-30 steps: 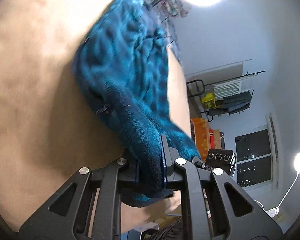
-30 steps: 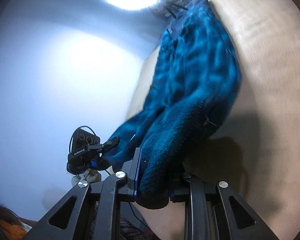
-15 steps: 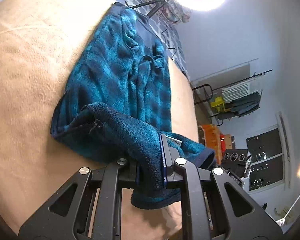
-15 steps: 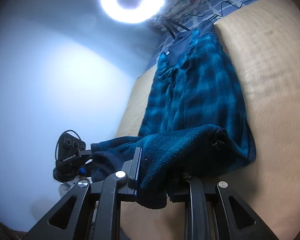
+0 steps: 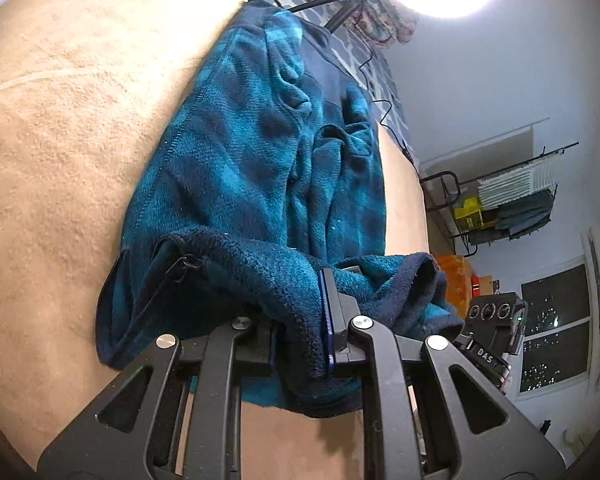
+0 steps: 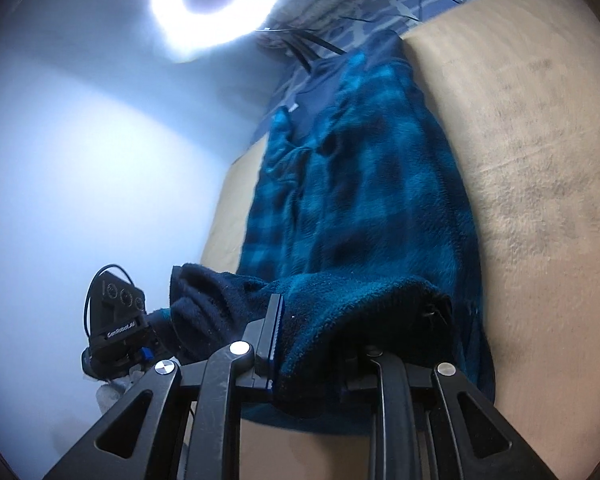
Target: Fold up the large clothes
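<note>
A teal and navy plaid fleece jacket [image 5: 256,168] lies lengthwise on a tan blanket [image 5: 60,128], its collar at the far end. My left gripper [image 5: 300,340] is shut on the near hem, which is lifted and doubled over the jacket's body; a zipper pull [image 5: 184,264] hangs beside it. In the right wrist view the same jacket [image 6: 364,184] stretches away, and my right gripper [image 6: 312,348] is shut on the other end of the raised hem. Each gripper shows in the other's view: the right one [image 5: 492,328] and the left one [image 6: 116,320].
The tan blanket [image 6: 520,160] covers a bed with a blue patterned sheet [image 5: 348,40] at the head. A ring light [image 6: 216,4] glares overhead. A rack with folded items [image 5: 512,204], an orange box [image 5: 456,276] and a dark window [image 5: 556,336] stand to the right.
Both grippers have carried the held hem forward over the jacket. The cloth, first bunched and blurred in the air, now lies flatter on the blanket with the hem doubled over it.
</note>
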`<state>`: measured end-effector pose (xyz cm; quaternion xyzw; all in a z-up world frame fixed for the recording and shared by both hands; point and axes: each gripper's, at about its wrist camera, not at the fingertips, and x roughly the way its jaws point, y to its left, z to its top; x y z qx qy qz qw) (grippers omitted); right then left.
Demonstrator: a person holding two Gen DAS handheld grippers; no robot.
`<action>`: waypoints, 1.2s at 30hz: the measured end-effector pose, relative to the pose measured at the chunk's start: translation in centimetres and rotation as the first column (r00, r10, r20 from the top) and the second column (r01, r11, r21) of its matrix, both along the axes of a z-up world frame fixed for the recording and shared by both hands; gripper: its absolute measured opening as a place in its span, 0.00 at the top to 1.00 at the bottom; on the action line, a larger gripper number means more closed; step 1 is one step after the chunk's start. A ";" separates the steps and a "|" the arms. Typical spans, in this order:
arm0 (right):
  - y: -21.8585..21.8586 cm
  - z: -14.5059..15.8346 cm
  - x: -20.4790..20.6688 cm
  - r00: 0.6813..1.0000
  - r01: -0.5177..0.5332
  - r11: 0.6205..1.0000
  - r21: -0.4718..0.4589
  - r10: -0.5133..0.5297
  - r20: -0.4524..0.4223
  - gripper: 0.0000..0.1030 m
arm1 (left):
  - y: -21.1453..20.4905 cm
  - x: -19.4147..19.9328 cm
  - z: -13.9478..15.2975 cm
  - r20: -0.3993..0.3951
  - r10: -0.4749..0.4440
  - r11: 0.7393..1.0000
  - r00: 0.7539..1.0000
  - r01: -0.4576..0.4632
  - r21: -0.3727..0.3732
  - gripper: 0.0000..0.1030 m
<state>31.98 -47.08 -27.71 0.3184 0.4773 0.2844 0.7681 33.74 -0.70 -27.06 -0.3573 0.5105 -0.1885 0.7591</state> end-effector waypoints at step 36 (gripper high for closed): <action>-0.8 5.1 -3.6 0.959 -0.047 0.954 -0.296 0.125 0.252 0.46 | 3.4 -0.7 3.6 0.187 -0.161 0.968 0.969 0.117 0.224 0.35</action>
